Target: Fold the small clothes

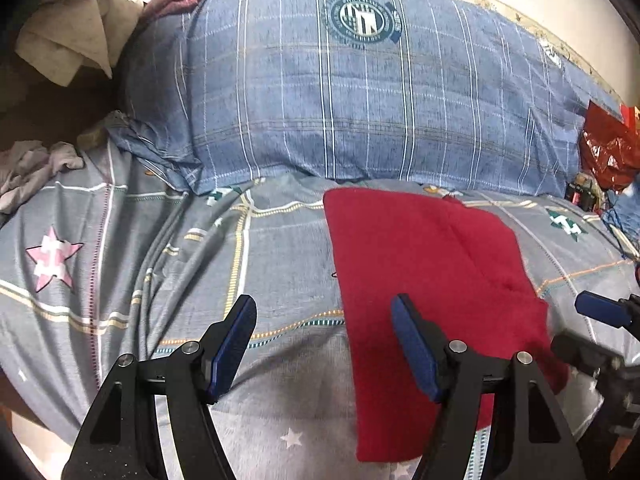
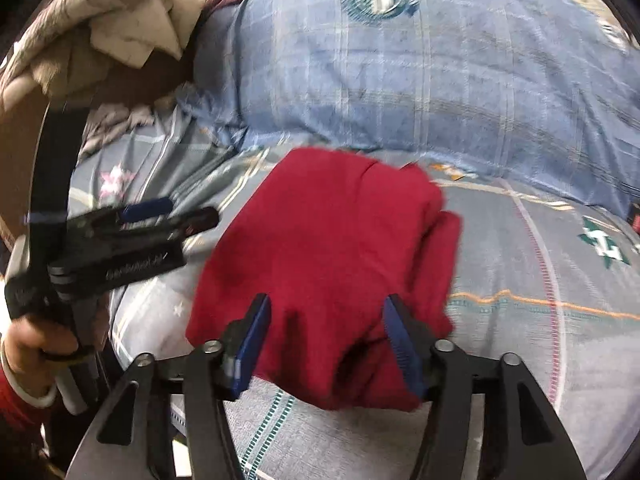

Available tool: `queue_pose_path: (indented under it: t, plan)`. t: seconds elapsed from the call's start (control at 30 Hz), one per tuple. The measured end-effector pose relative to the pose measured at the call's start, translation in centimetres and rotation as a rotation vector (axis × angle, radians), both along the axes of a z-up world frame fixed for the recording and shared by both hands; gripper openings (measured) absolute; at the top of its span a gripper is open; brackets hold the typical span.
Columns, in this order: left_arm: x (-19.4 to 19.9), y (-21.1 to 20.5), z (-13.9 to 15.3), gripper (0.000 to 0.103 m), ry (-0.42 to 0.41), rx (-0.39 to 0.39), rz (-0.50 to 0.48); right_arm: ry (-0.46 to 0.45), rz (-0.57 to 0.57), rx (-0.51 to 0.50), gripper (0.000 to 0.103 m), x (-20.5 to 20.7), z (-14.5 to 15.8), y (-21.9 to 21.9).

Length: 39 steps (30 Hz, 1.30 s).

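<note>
**poster1:** Red garment (image 1: 432, 280) sits on the bed (image 1: 120, 260), lying on the grey patterned sheet just in front of the big blue plaid pillow (image 1: 360, 100). From the left wrist view it looks like a fairly tidy rectangle already, with a crease down the middle. So it's mid-fold, at least one fold in, I'd guess.

**poster2:** Agreed. Left gripper (image 1: 324, 344) has its fingers spread wide with nothing in them; one finger hangs over the bare sheet, the other over the left edge of the cloth. It looks clear of the fabric.

**poster1:** And the right gripper (image 2: 326, 344)? That view is blurry.

**poster2:** Fingers are well apart there too, straddling the near end of the red cloth. The fabric bunches up between them, but I don't see the pads actually pinching it. So it reads as parted rather than gripping.

**poster1:** The person's hand (image 2: 32, 340) on the left handle shows off to the side in that view, away from the cloth.

**poster2:** Next move, I reckon: either both grippers take the near corners for another fold toward the pillow, or the piece counts as done and gets moved aside. The right side looks lumpy, so it probably needs smoothing first. There's a pile of other clothes (image 1: 36, 164) at the left edge too.
</note>
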State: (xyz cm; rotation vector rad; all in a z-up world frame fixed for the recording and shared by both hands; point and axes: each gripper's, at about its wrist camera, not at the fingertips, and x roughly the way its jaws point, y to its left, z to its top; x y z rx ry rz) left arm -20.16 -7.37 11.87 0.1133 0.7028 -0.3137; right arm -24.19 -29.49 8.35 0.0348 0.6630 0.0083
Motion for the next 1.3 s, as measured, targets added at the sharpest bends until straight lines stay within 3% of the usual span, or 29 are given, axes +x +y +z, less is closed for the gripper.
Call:
queue_pose_path:
  t: [0.17, 0.4, 0.7, 1.3]
  plan:
    - [-2.1, 1.4, 1.6, 0.070, -0.047, -0.023, 0.037, -0.037, -0.067, 0.049, 0.072, -1.4, 0.9, -0.9]
    - [-4.3, 3.0, 3.0, 0.070, -0.073, -0.049, 0.045, -0.048, -0.073, 0.096, 0.075, -1.7, 1.1, -0.8]
    - [-4.8, 3.5, 3.3, 0.070, -0.073, -0.050, 0.045, -0.071, -0.058, 0.062, 0.083, -1.9, 1.6, 0.7]
    - [-4.3, 2.8, 2.8, 0.070, -0.065, -0.037, 0.040, -0.037, -0.074, 0.038, 0.086, -1.1, 0.8, 0.3]
